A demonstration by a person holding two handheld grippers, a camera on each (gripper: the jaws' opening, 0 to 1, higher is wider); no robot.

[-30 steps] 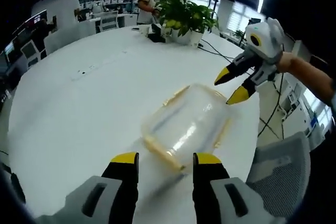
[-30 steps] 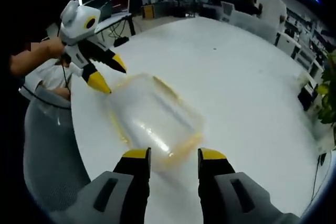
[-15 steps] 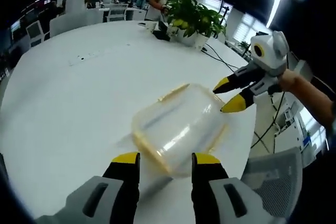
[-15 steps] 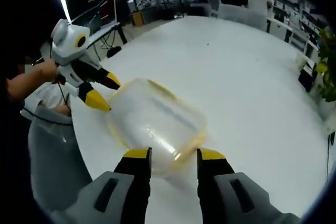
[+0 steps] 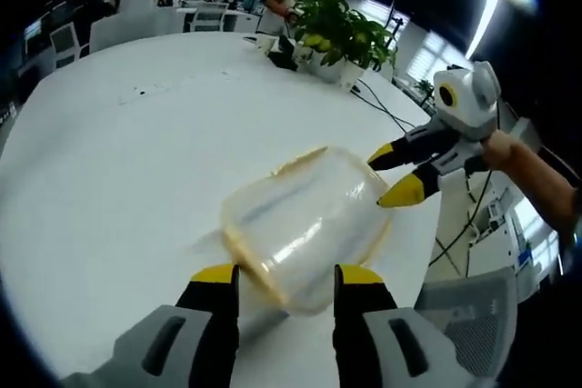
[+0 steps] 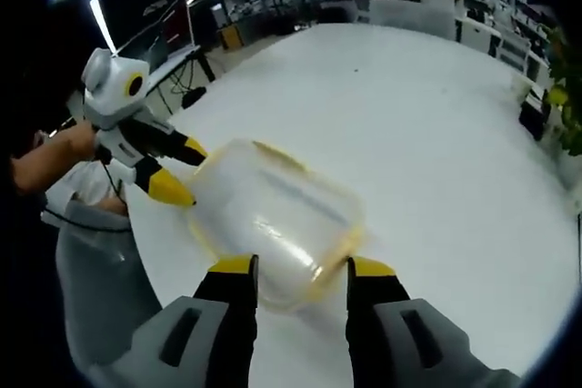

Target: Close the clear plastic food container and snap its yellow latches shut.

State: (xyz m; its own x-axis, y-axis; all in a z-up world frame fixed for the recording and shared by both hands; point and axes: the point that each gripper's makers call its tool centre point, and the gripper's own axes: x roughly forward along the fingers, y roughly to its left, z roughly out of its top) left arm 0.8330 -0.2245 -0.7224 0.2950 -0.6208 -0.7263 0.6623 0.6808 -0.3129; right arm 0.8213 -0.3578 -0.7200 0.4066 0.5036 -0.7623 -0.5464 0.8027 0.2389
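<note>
A clear plastic food container [image 5: 305, 223] with yellow latches lies on the round white table [image 5: 118, 161]. Its near end sits between the open jaws of my left gripper [image 5: 287, 277]. My right gripper [image 5: 393, 176] comes in from the right, open, its yellow tips at the container's far end. In the right gripper view the same container [image 6: 273, 220] reaches between the jaws of my right gripper [image 6: 302, 268], and my left gripper [image 6: 185, 170] stands open at its far left end. Whether the latches are snapped I cannot tell.
A potted plant [image 5: 341, 32] stands at the table's far side, with cables beside it. A grey chair [image 5: 473, 311] sits at the table edge near the container, seen as the chair [image 6: 91, 288] on the left. People and desks fill the background.
Both grippers have closed in on the container from opposite ends, so it lies further between each pair of jaws. The jaws have stayed open.
</note>
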